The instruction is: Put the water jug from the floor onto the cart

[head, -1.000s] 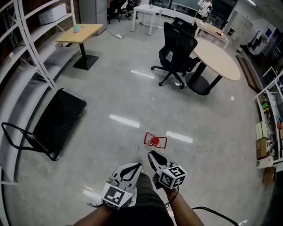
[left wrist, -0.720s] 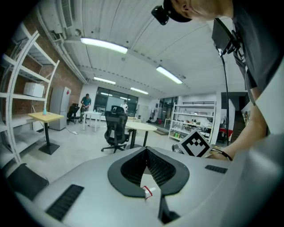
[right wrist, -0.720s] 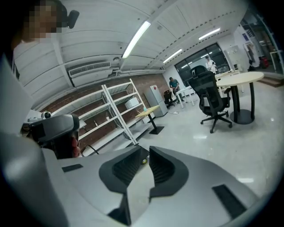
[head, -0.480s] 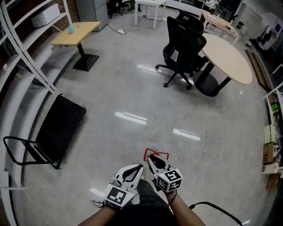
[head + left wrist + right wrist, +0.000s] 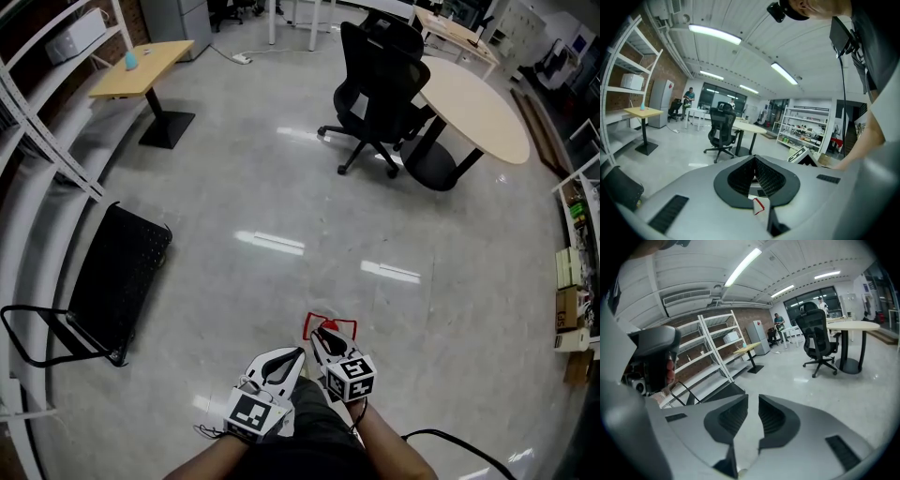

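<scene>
Now down by the jug (image 5: pixel 333 322) on the floor (image 5: pixel 281 202), well apart from the cart (image 5: pixel 117 272) at left, open floor between. Over the jug, right gripper (image 5: pixel 319 331), jaws narrowly apart, just eased wider, empty; beside it, left gripper (image 5: pixel 297 352), jaws together. Beyond, chair (image 5: pixel 380 80) and table (image 5: pixel 473 101).

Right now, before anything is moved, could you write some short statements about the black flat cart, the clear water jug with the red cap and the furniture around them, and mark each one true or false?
1. The black flat cart lies at the left, next to the white metal shelving. True.
2. The clear water jug with the red cap already stands on the cart. False: it stands on the grey floor, well to the right of the cart.
3. The black office chair stands beside the round beige table. True.
4. The small wooden table has nothing on it. False: a small light-blue object stands on it.
</scene>
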